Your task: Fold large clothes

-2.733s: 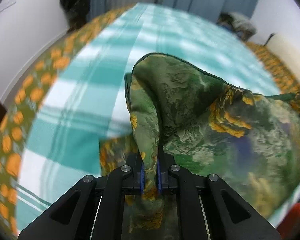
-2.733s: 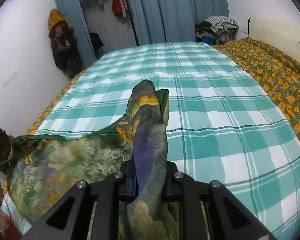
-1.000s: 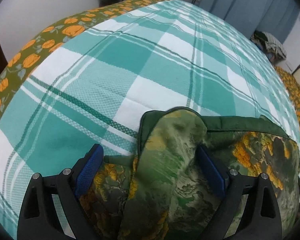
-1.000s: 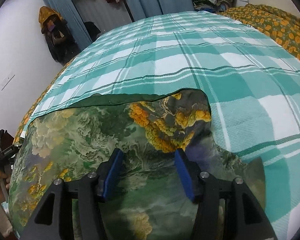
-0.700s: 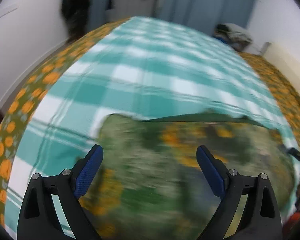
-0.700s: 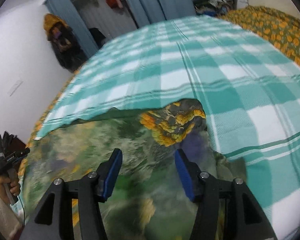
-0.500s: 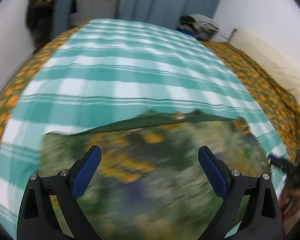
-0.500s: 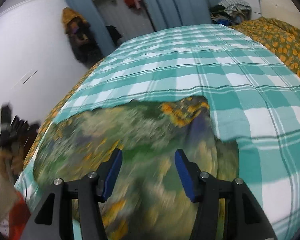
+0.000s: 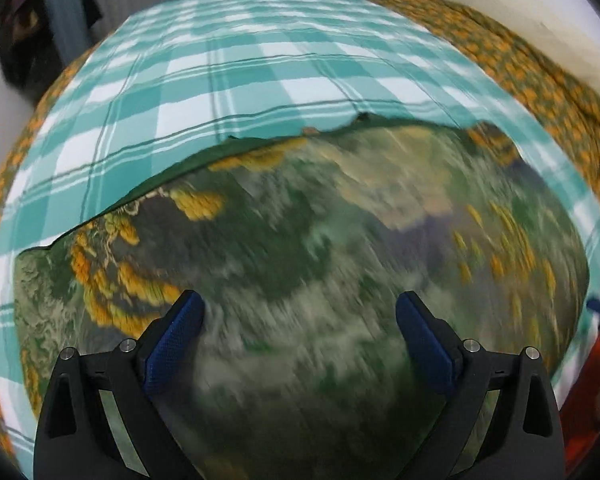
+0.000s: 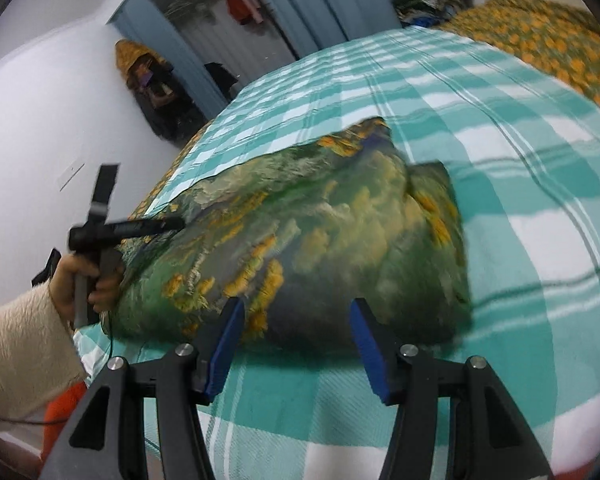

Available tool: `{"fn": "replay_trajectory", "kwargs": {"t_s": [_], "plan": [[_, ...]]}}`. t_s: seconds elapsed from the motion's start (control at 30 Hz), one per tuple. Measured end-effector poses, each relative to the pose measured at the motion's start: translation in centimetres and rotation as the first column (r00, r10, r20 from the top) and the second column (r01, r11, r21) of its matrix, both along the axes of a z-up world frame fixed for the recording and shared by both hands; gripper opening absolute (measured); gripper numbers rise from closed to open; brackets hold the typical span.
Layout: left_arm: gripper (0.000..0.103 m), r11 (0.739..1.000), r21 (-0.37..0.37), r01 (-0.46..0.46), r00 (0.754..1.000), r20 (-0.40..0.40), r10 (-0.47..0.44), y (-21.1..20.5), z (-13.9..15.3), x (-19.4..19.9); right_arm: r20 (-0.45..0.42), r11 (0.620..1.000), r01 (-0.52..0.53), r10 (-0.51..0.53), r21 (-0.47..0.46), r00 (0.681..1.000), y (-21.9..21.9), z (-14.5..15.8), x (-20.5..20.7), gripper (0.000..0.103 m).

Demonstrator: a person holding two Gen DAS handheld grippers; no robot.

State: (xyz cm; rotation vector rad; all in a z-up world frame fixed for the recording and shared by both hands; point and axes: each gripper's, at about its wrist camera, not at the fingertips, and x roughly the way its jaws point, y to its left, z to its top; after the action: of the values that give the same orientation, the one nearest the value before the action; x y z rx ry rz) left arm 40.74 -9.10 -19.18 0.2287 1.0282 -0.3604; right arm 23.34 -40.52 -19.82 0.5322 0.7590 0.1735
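- Both tongs, clamped on the cloth 2.7 s ago, now gape wide and hold nothing: left tongs [image 9: 299, 322], right tongs [image 10: 296, 326].
- Thin, silky green garment [image 10: 320, 232] with orange and cream print lies folded in a soft, puffy rectangle on the bed [image 10: 500, 208], mid-frame in both views.
- Bed cover is a woven teal-and-white check; an orange-flowered quilt [image 10: 540, 36] sits at upper right.
- Motion blur smears the garment's print in the left view; its near edge is hidden behind the black tong arms.
- Left hand [image 10: 82, 280], in a fuzzy cream sleeve, is cut off at lower left.
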Motion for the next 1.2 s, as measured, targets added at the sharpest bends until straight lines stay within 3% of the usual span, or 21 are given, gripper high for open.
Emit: {"fn": "replay_trajectory", "kwargs": {"t_s": [0.23, 0.43, 0.6, 0.77, 0.97, 1.2], "plan": [[0.098, 0.998, 0.037, 0.059, 0.997, 0.052, -0.061, -1.0, 0.1, -4.2, 0.007, 1.000, 0.029, -0.029, 0.009, 1.000, -0.1, 0.2, -0.1, 0.056], [0.098, 0.999, -0.008, 0.032, 0.998, 0.052, -0.031, -0.4, -0.1, -6.5, -0.011, 0.999, 0.033, -0.032, 0.003, 0.999, 0.2, -0.1, -0.9, 0.056], [0.099, 0.998, -0.025, 0.053, 0.998, 0.043, -0.052, -0.1, -0.2, -9.3, -0.047, 0.994, 0.105, -0.104, 0.007, 0.993, -1.3, -0.5, -2.3, 0.056], [0.099, 0.994, -0.027, 0.105, 0.992, 0.074, -0.103, -1.3, 1.2, -11.4, -0.102, 0.981, 0.177, -0.169, 0.074, 0.980, -2.9, -1.9, -3.5, 0.076], [0.099, 0.983, -0.033, 0.180, 0.980, 0.089, -0.177, -4.5, 1.4, -11.7, -0.156, 0.932, 0.252, -0.217, 0.260, 0.964, -4.8, -4.1, -1.8, 0.080], [0.103, 0.976, 0.041, 0.214, 0.976, 0.018, -0.215, -6.7, -2.9, -10.7, -0.245, 0.834, 0.355, -0.272, 0.424, 0.931, -5.9, -7.8, 1.5, 0.085]]}}
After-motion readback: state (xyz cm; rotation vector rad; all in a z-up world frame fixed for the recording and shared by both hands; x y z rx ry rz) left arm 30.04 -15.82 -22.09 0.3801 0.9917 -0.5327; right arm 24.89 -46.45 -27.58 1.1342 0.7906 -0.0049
